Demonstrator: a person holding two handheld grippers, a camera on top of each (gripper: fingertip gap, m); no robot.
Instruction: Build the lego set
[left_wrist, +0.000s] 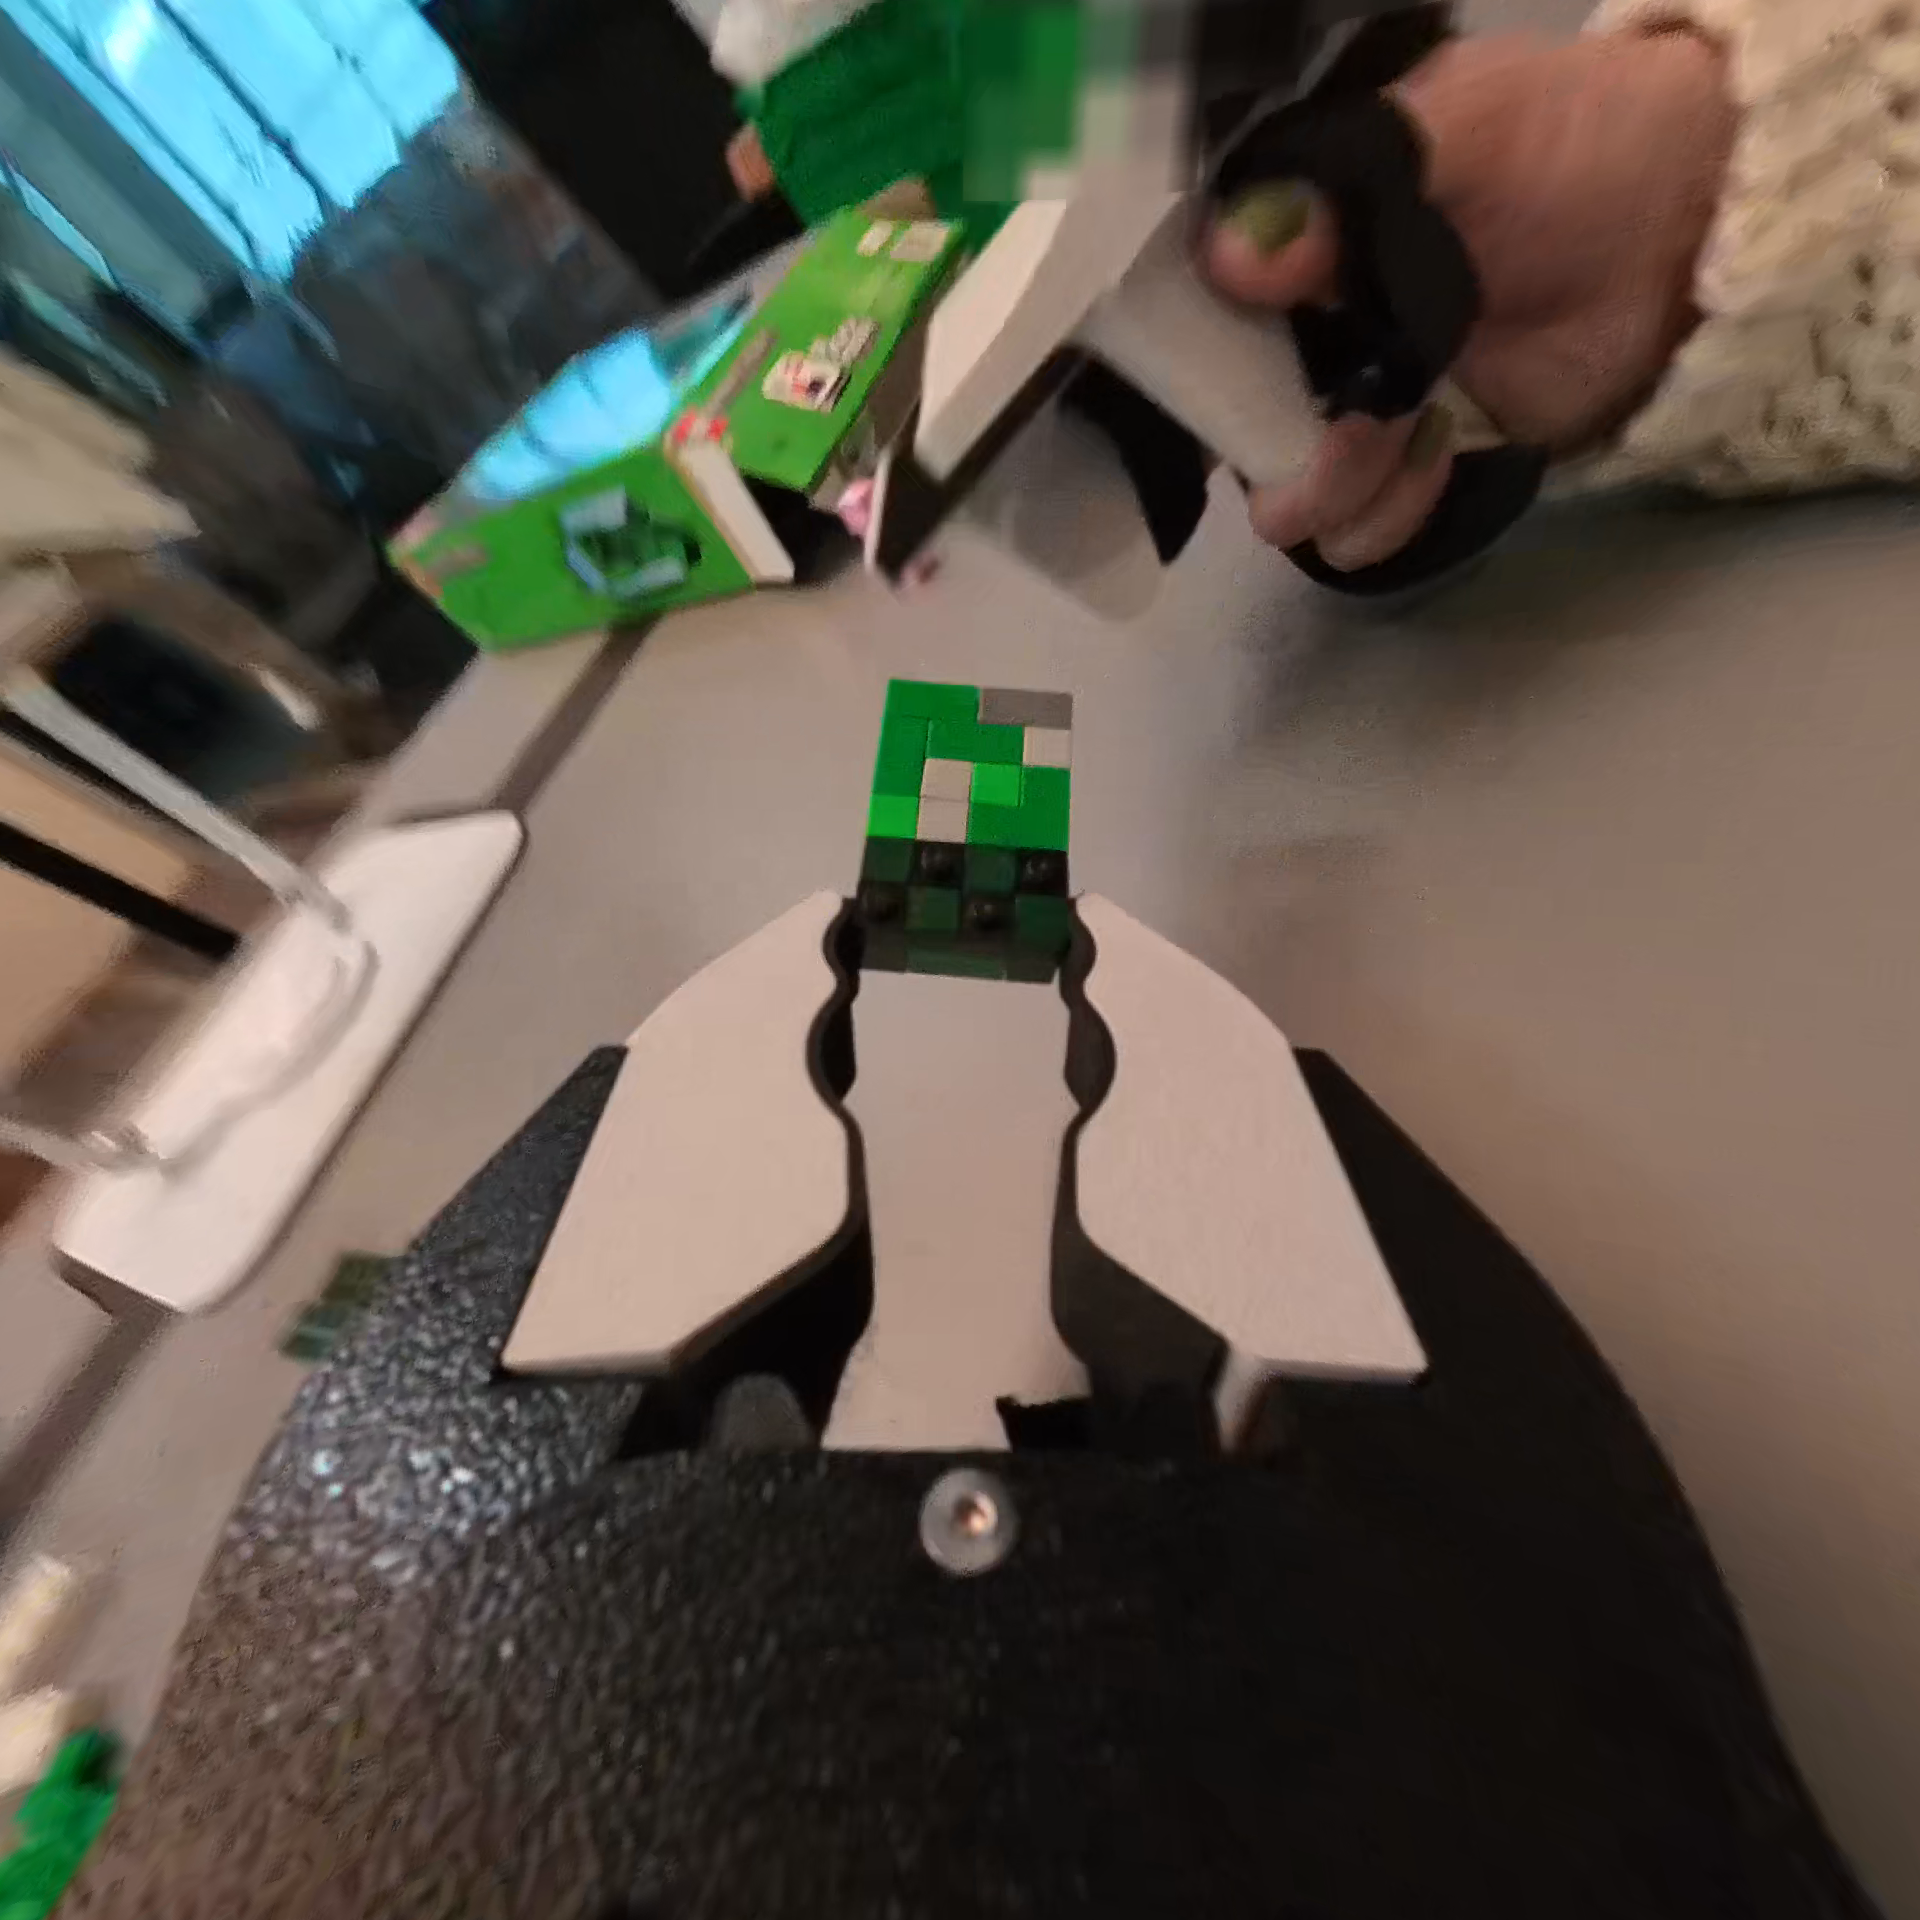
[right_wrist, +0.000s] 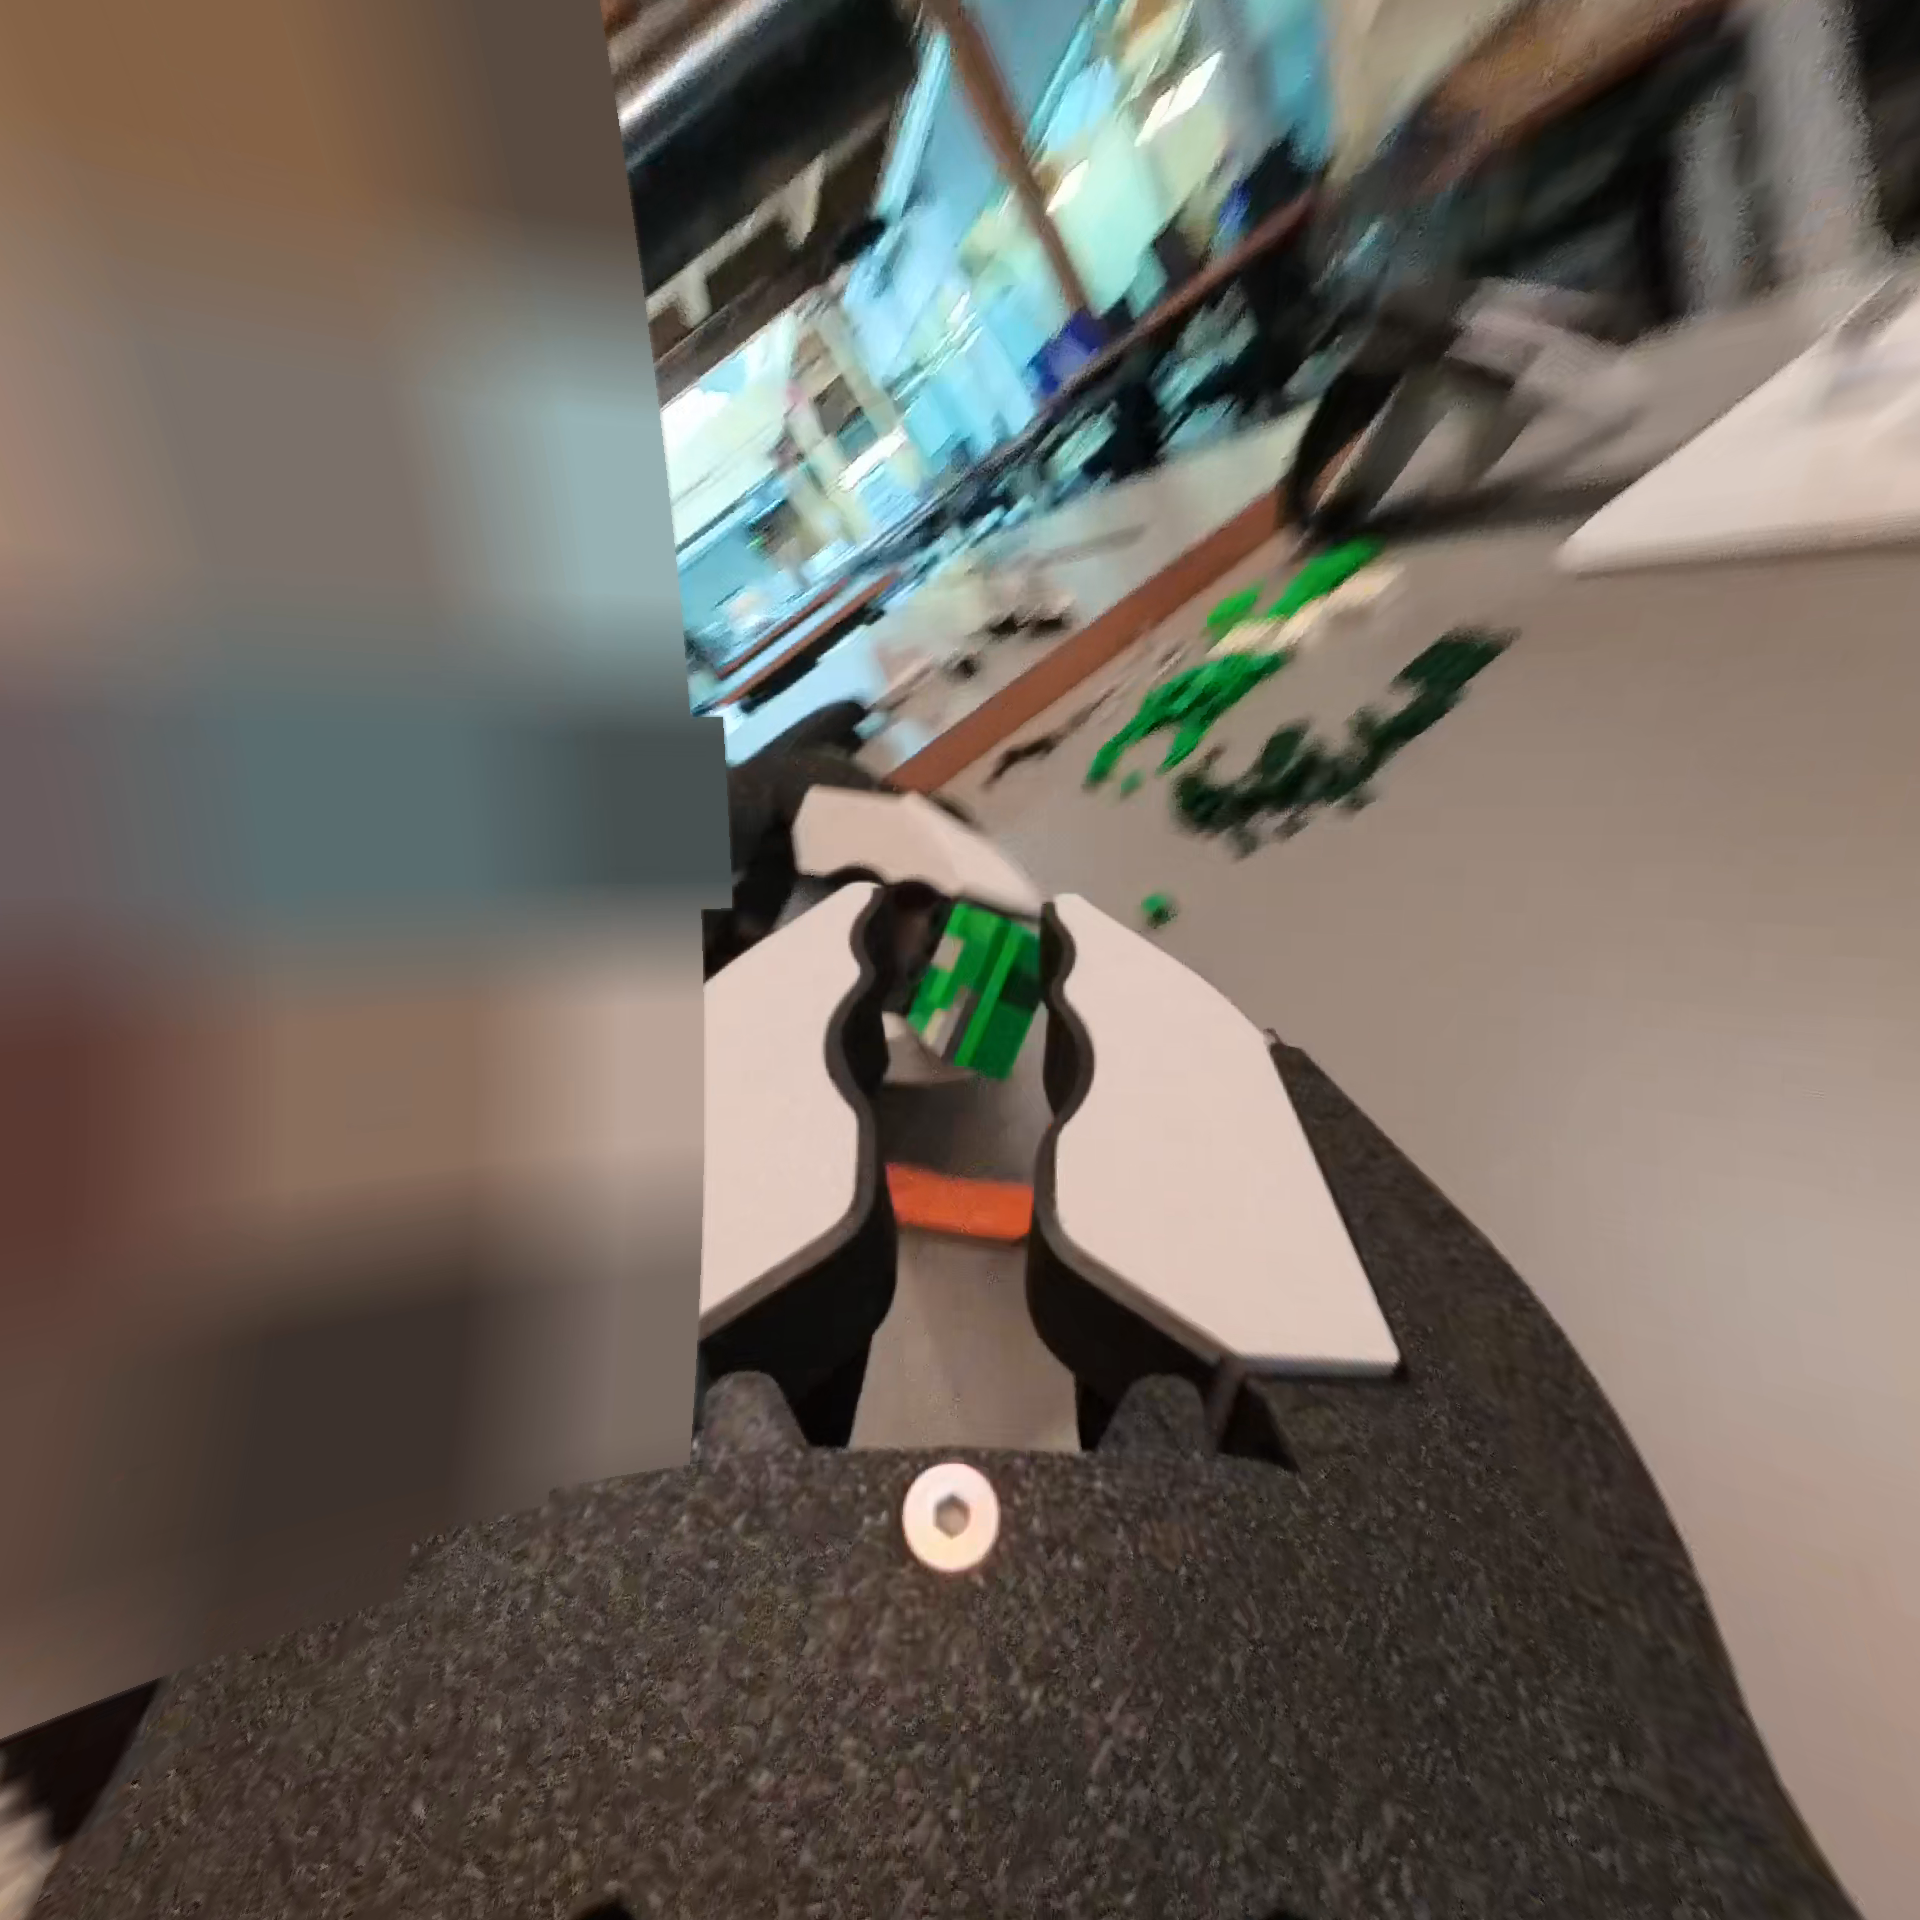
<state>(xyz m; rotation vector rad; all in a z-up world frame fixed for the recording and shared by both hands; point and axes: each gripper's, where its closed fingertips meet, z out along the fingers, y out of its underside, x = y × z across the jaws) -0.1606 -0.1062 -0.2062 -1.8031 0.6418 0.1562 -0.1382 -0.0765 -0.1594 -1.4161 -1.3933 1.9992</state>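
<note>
My left gripper (left_wrist: 961, 925) is shut on the dark green studded end of a green lego build (left_wrist: 977, 769). The build has light green, white and grey tiles and sticks out forward past the fingertips above the grey table (left_wrist: 1455, 935). The right gripper (left_wrist: 935, 499), held by a hand (left_wrist: 1538, 260), hovers beyond and above the build, apart from it. In the right wrist view my right gripper (right_wrist: 961, 925) is open with nothing between its jaws. Through the gap I see the green build (right_wrist: 982, 987) and a white finger of the left gripper (right_wrist: 904, 831) behind it.
A green lego box (left_wrist: 623, 468) lies at the far side of the table. A white tray with clear plastic (left_wrist: 312, 1039) sits at the left. Several loose green bricks (right_wrist: 1299, 717) are scattered on the table, with a white surface (right_wrist: 1766, 457) beyond them. Both views are motion-blurred.
</note>
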